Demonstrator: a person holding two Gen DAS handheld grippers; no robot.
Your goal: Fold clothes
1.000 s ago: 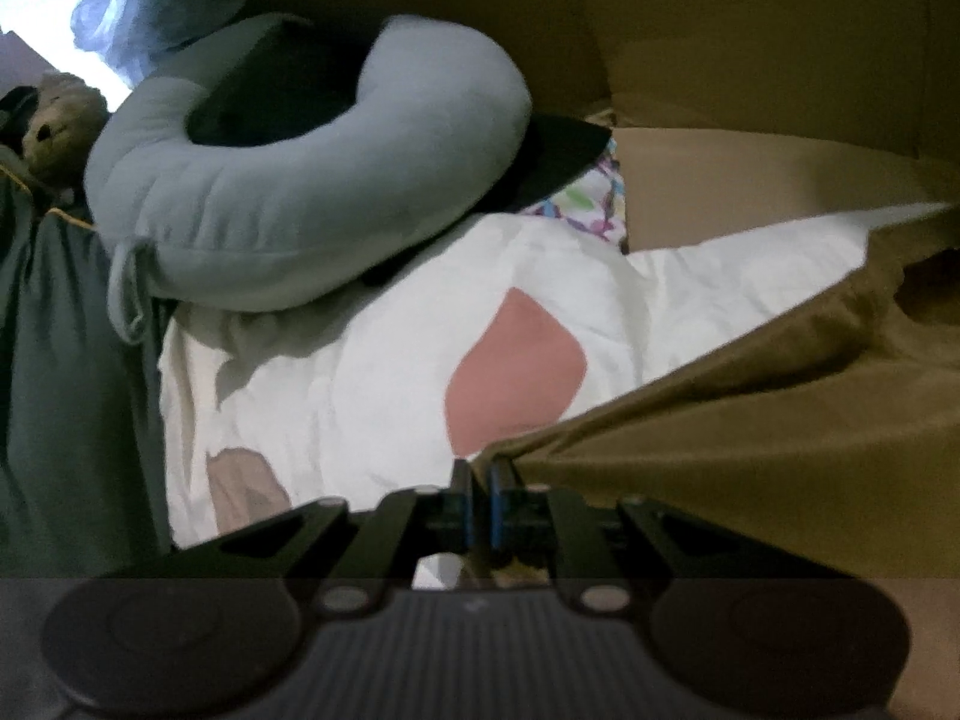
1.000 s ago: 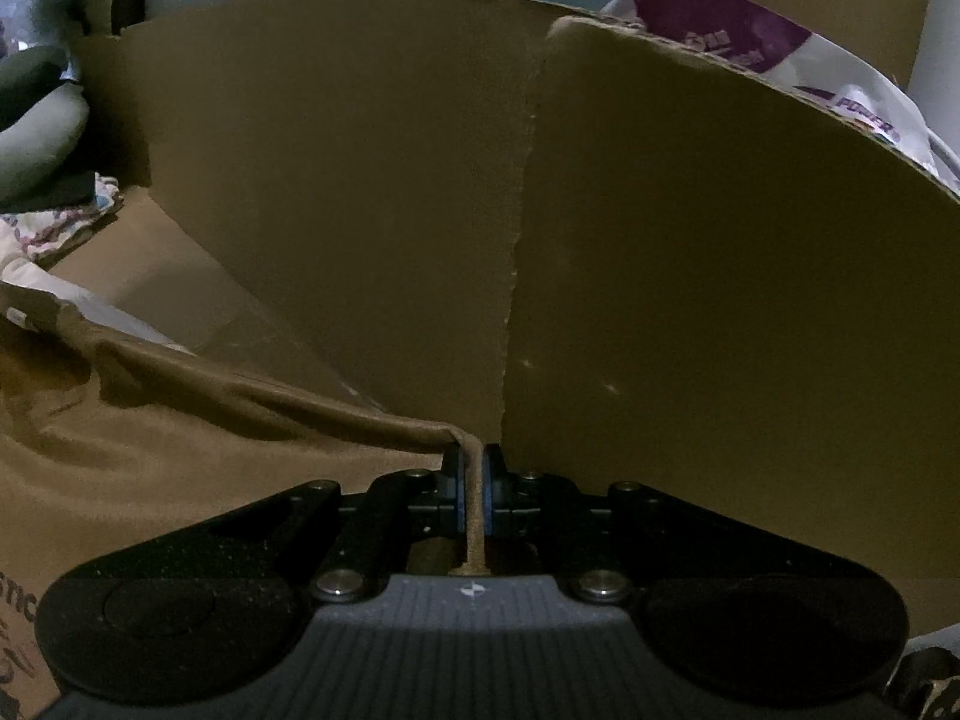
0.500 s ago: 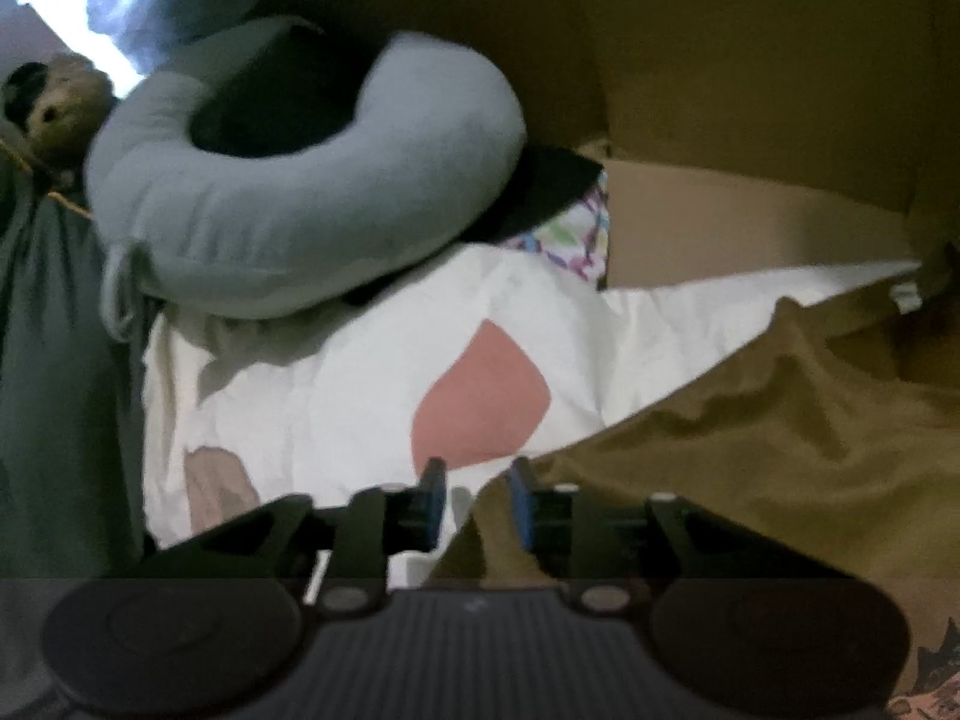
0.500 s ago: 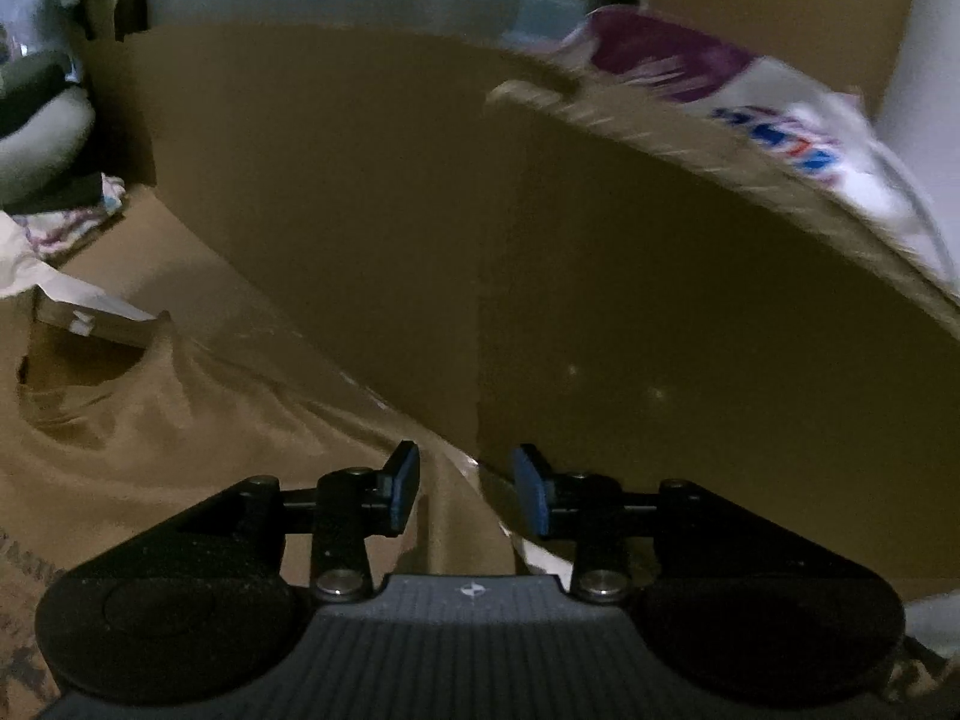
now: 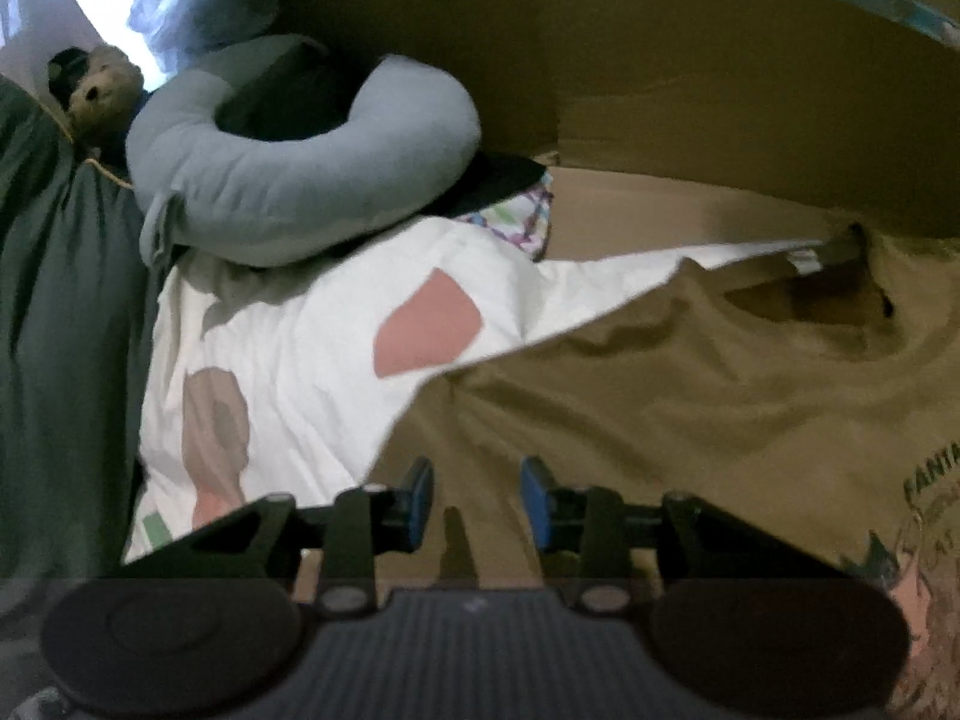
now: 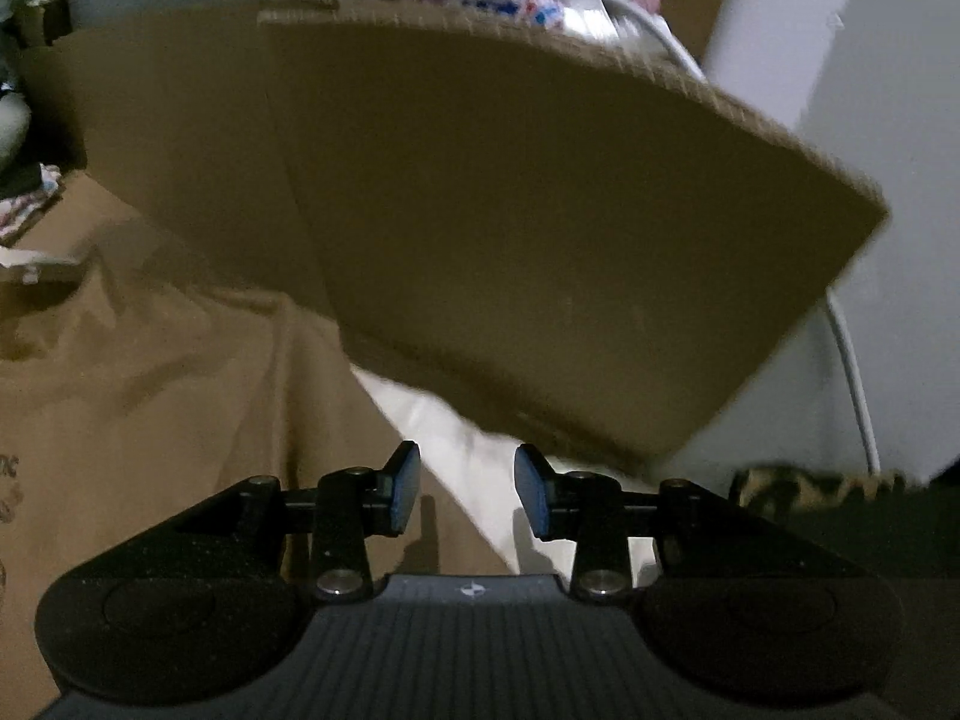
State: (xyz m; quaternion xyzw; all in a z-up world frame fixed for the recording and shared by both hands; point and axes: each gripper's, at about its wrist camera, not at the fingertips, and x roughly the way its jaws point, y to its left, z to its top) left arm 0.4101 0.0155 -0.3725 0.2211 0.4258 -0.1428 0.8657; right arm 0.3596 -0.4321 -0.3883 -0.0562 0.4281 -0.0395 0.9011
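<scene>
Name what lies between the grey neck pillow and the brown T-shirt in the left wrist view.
A white sheet with pink patches lies between the neck pillow and the brown T-shirt, seen in the left wrist view.

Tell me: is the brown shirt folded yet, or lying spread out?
Spread out, not folded. The brown shirt lies open and rumpled on the white sheet, neck opening and chest print both showing, no layer turned over.

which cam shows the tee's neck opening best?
Left wrist: the brown tee lies spread, its neck opening and white label in full view. Right wrist catches only the collar's edge at far left, beside the cardboard flap.
</scene>
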